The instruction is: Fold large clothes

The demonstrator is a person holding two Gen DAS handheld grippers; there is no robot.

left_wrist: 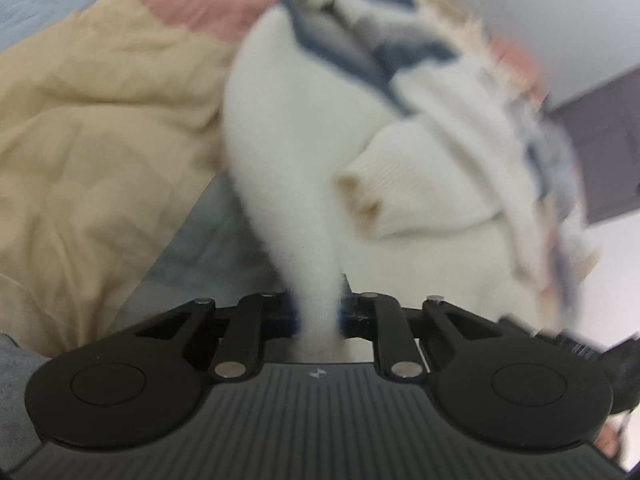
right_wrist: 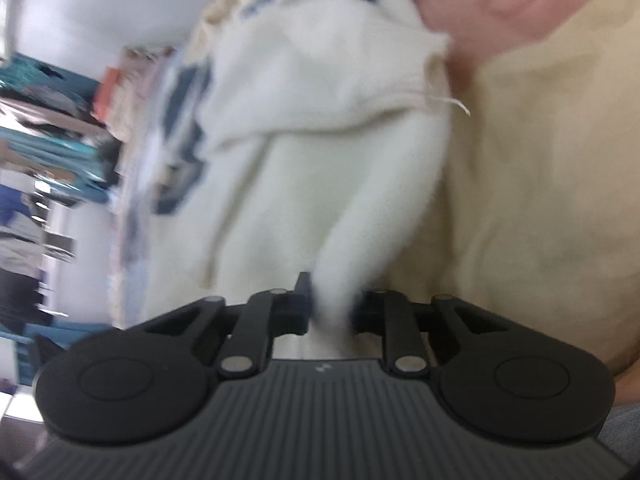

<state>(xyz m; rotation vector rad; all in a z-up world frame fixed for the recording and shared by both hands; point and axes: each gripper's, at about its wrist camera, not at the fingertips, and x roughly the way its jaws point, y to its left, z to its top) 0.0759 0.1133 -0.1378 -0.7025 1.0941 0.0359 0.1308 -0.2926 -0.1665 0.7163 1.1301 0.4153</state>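
Left wrist view shows the left gripper (left_wrist: 318, 308) clamped on a fold of the white garment (left_wrist: 288, 152), which stretches away ahead of it over a patchwork quilt (left_wrist: 100, 128). The right gripper (right_wrist: 332, 308) likewise pinches white cloth. No readable writing shows.

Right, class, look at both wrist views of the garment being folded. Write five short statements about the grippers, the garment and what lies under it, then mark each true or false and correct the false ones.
1. The left gripper is shut on white fabric of the sweater. True.
2. The right gripper is open and holds nothing. False: it is shut on white fabric of the same sweater.
3. The sweater is plain white all over. False: it has dark blue patches.
4. A ribbed cuff shows in the left wrist view. True.
5. The bedcover under the sweater is green. False: it is yellow, pink and pale blue.
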